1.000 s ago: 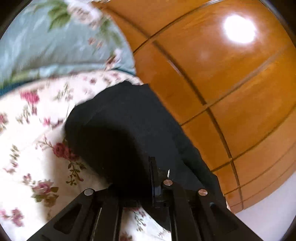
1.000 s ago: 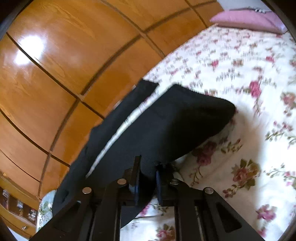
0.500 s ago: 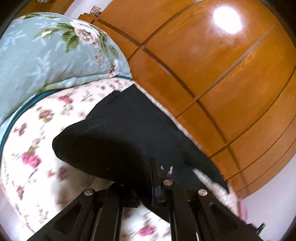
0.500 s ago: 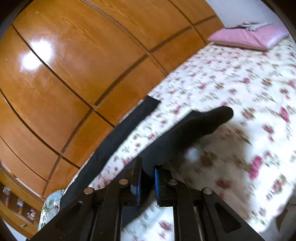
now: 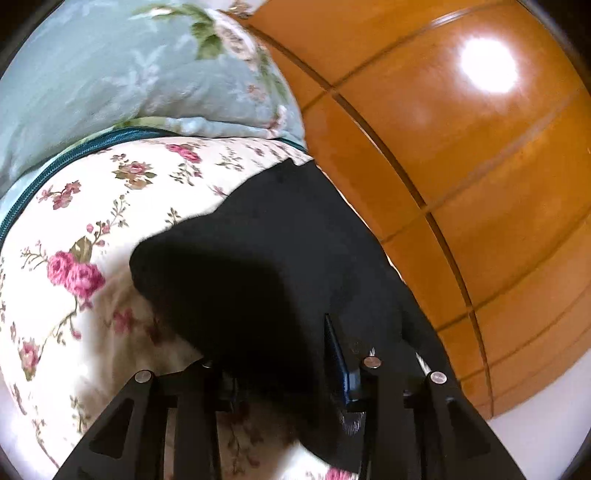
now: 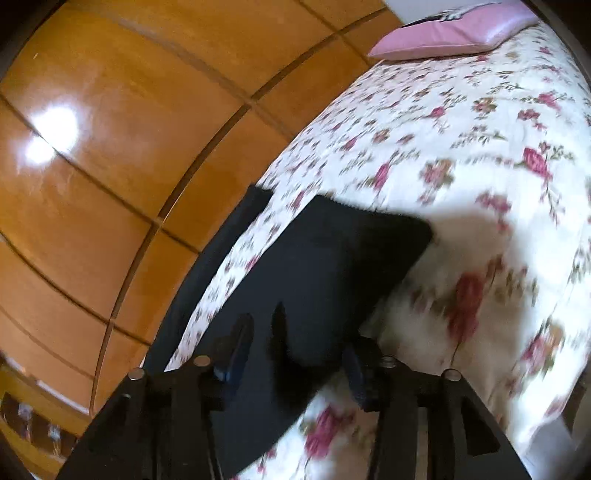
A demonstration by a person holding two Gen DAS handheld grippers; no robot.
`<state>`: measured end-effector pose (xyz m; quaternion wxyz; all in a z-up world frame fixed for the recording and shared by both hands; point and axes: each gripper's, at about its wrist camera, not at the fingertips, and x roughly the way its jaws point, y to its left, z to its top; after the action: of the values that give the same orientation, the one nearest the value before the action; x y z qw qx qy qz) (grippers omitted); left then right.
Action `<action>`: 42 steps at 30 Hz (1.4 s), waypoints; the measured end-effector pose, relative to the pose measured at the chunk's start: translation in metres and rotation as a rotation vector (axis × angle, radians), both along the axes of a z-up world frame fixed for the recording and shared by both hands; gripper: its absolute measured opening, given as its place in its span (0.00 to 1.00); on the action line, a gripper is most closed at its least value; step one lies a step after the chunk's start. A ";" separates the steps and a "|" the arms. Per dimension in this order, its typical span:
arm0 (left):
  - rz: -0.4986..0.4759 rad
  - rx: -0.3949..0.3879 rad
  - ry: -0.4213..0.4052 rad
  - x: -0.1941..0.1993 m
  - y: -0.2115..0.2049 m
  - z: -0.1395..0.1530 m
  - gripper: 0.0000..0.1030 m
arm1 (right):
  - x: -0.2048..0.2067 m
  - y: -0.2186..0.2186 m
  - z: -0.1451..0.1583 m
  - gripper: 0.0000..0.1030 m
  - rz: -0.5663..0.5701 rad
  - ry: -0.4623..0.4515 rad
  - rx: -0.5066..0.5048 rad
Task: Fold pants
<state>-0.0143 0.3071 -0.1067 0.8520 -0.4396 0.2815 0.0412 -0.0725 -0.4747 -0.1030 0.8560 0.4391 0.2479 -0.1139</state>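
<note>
Black pants (image 5: 280,258) lie on a floral bedspread (image 5: 92,221) along a wooden wardrobe. In the left wrist view my left gripper (image 5: 295,354) sits over the dark cloth; only its right finger shows, the cloth covers the other, and the cloth runs between them. In the right wrist view the pants (image 6: 332,266) lie as a folded panel with a second leg (image 6: 221,251) along the wardrobe. My right gripper (image 6: 295,343) stands open, its fingers (image 6: 236,343) wide apart, with the cloth lying loose between them.
The orange wooden wardrobe (image 5: 461,166) runs along the bed's far side. A pale blue floral pillow (image 5: 129,74) sits at one end, a pink pillow (image 6: 450,29) at the other. The bedspread (image 6: 480,166) stretches to the right of the pants.
My right gripper has opened and let go of the pants, which have dropped flatter onto the bed. My left gripper has come down lower with the cloth in it.
</note>
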 end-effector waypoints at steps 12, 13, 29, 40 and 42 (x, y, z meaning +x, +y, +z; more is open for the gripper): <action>0.014 0.119 0.039 -0.009 0.001 0.026 0.07 | -0.006 -0.010 0.031 0.09 -0.053 0.043 -0.157; 0.010 0.130 0.051 -0.011 0.002 0.024 0.07 | -0.008 -0.008 0.031 0.09 -0.053 0.057 -0.173; 0.283 0.314 -0.052 -0.052 0.001 0.085 0.29 | -0.047 -0.013 0.061 0.50 -0.348 0.147 -0.384; -0.351 0.392 -0.047 0.136 -0.151 0.080 0.37 | 0.072 0.007 0.055 0.50 0.031 0.089 -0.191; -0.404 0.422 -0.036 0.158 -0.170 0.070 0.37 | 0.097 0.009 0.045 0.50 0.078 0.104 -0.147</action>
<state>0.1433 0.1375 -0.0366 0.9205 -0.1882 0.3331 -0.0795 0.0242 -0.4653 -0.0579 0.8757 0.3585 0.2999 -0.1209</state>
